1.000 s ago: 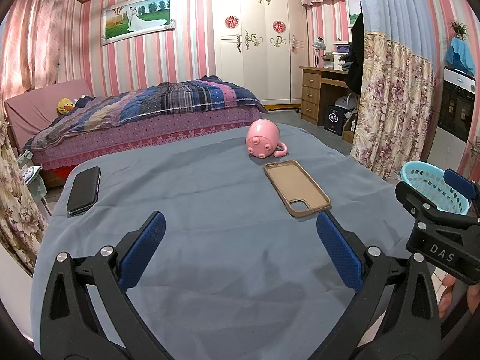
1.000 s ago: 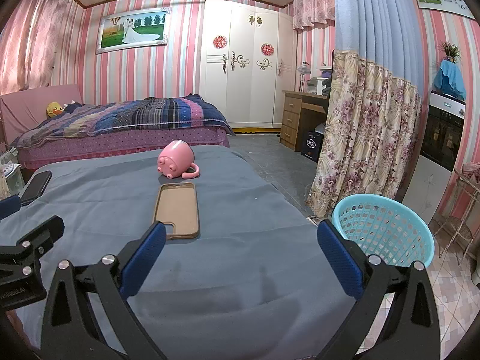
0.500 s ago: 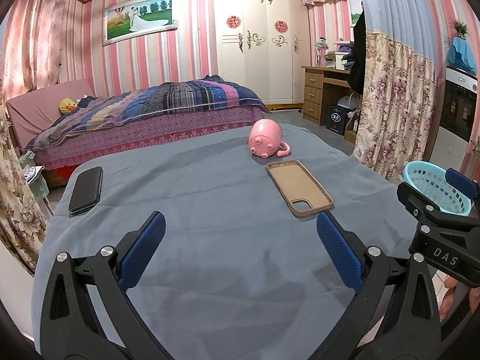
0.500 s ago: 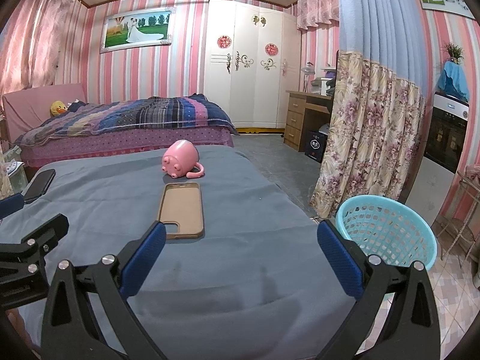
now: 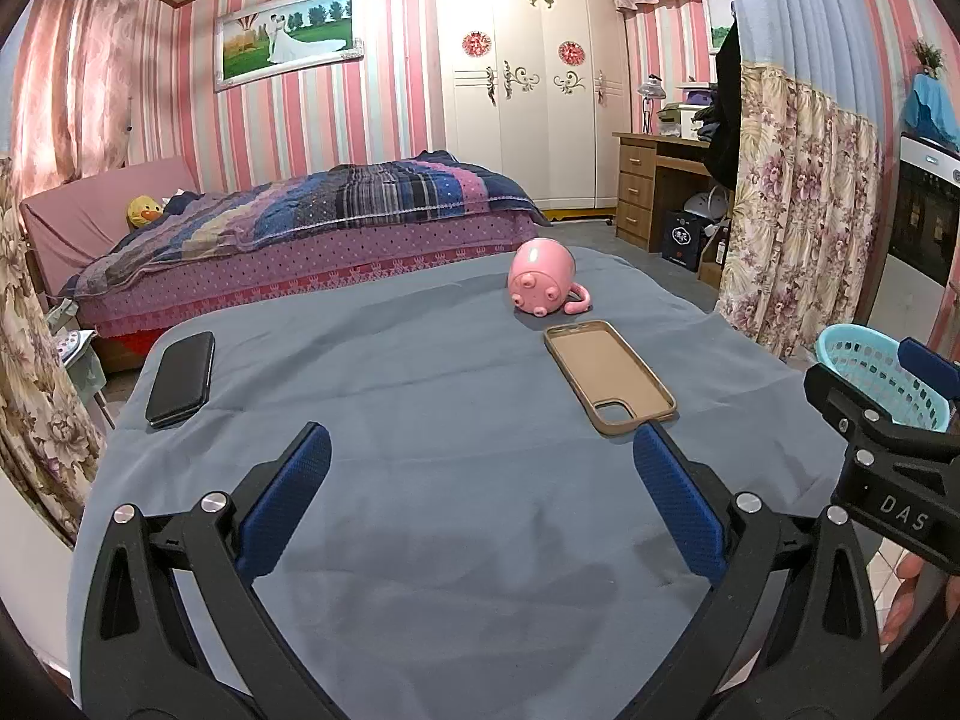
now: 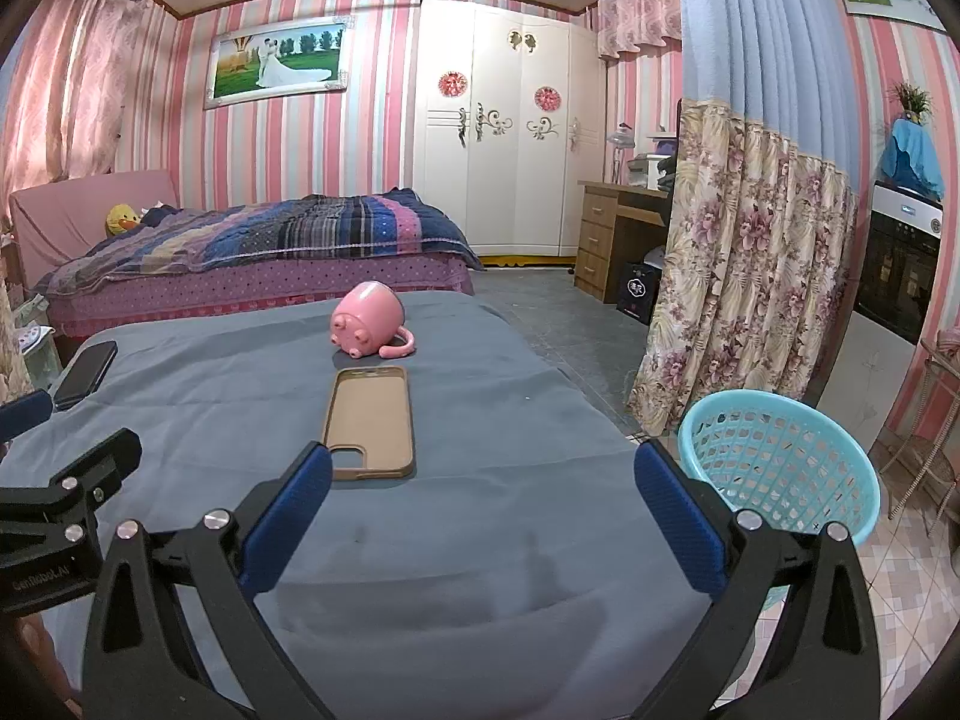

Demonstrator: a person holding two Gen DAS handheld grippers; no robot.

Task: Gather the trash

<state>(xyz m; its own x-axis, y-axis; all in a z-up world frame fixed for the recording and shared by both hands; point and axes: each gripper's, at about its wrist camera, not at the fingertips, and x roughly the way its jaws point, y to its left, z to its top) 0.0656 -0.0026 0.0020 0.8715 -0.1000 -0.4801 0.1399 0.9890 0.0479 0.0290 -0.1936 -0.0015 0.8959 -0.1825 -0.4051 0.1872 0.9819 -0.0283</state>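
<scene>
1. Trash basket (image 6: pixel 780 462): the turquoise mesh basket stands on the tiled floor just beside the right edge of the worktop (image 6: pixel 468 528). The right wrist view shows its whole open mouth; the left wrist view shows only a slice of it (image 5: pixel 870 372) behind the other gripper.
2. At the far left of the worktop lies a black phone (image 5: pixel 180 378), flat near the edge. The left view shows it whole; the right view catches it (image 6: pixel 87 372) only as a narrow dark shape.
3. Left gripper (image 5: pixel 480 492): jaws released and spread wide, holding nothing, hovering over bare grey cloth.
4. Toward the middle lies a tan phone case (image 6: pixel 371 420), inside up, with the camera cutout at its near end.
5. Just beyond the case a pink pig-faced mug (image 6: pixel 366 327) lies on its side, handle toward the right.
6. Right gripper (image 6: pixel 480 498): jaws released, wide apart and empty, with the phone case just beyond the left fingertip.
7. Only the left view shows fingers of a hand (image 5: pixel 906 600) under the right gripper's body.
</scene>
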